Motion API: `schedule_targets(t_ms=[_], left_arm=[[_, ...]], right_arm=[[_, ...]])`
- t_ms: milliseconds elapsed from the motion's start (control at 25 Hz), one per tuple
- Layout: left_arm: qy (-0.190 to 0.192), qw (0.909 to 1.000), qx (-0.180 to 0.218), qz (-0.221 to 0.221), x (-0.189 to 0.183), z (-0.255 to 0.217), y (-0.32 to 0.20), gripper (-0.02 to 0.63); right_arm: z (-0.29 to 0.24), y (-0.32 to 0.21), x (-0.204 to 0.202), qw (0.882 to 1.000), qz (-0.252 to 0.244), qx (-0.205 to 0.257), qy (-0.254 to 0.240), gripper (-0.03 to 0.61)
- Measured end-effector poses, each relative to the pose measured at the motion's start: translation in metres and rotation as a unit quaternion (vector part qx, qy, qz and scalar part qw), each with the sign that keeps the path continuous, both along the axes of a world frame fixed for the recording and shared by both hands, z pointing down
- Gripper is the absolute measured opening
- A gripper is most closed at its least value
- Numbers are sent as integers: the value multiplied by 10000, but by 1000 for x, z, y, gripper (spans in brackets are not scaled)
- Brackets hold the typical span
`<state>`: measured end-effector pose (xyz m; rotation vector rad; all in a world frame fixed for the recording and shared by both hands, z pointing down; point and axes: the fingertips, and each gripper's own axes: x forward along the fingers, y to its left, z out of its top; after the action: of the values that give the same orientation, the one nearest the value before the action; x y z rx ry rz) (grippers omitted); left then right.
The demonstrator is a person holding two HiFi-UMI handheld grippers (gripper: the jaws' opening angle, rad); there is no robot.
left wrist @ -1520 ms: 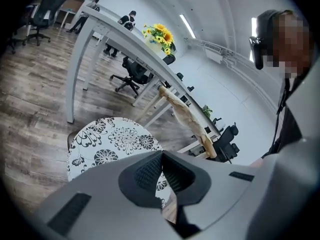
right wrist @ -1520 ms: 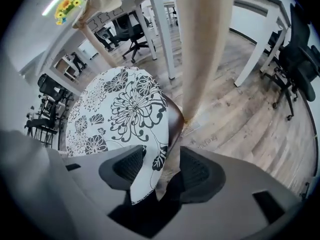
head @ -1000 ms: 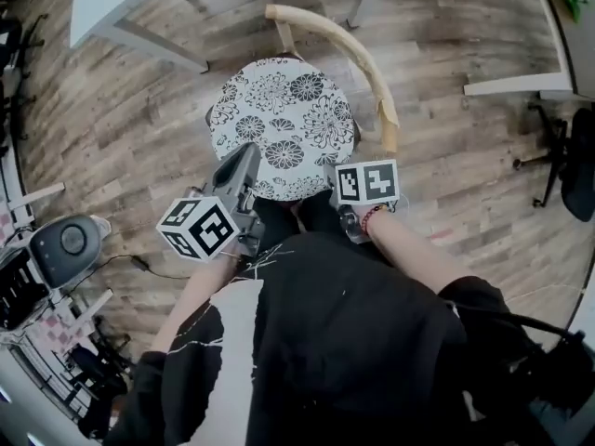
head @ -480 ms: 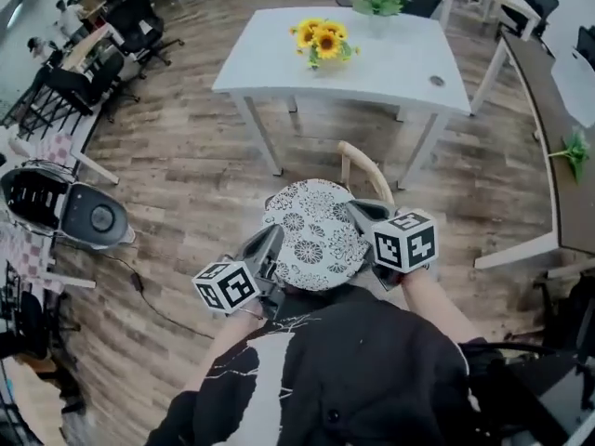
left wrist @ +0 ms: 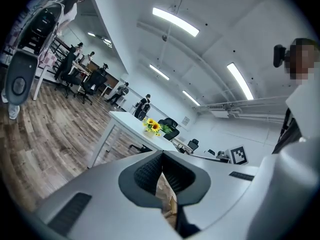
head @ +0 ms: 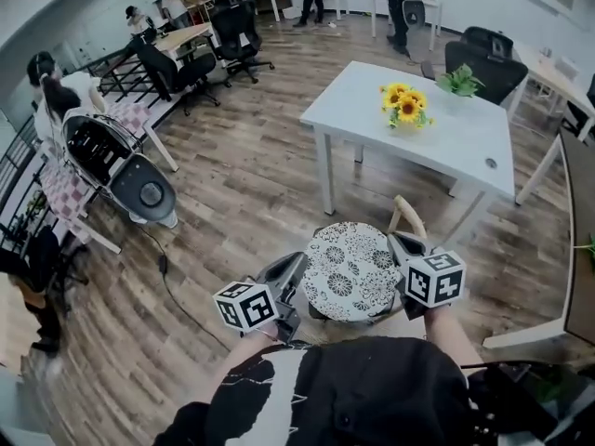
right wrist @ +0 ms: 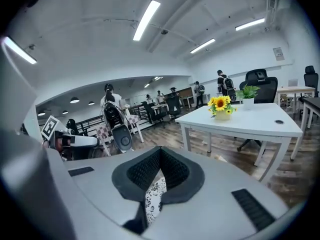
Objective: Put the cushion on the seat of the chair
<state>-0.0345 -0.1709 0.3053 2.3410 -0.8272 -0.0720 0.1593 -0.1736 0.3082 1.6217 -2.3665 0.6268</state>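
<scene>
Round white cushion (head: 351, 272), black floral print, left tongs (head: 297, 264) and right tongs (head: 400, 243) clamped on opposite edges

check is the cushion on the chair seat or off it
On the seat: the cushion lies flat over the chair, backrest behind it.

the head view looks from above the person's shoulders, forward and down across the room, with the table (head: 353, 110) ahead. the left gripper view sits close behind its own jaws and faces almost level toward the table's corner. the right gripper view, just as close to its jaws, has the table on its right. all three share the table, sunflowers (head: 406, 105) and cushion (head: 350, 272).
</scene>
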Motion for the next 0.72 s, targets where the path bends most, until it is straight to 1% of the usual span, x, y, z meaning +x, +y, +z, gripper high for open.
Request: schedule_targets(t_ms=[160, 520, 720], left_arm=[[-7, 9999, 53, -97, 1, 13, 4, 11], [8, 9997, 89, -211, -17, 13, 17, 11], [34, 9998, 55, -164, -15, 17, 23, 11]], right_arm=[[12, 1, 1, 9999, -120, 16, 60, 15], [13, 18, 1, 10000, 37, -59, 49, 15], [15, 27, 4, 9998, 102, -98, 148, 15]])
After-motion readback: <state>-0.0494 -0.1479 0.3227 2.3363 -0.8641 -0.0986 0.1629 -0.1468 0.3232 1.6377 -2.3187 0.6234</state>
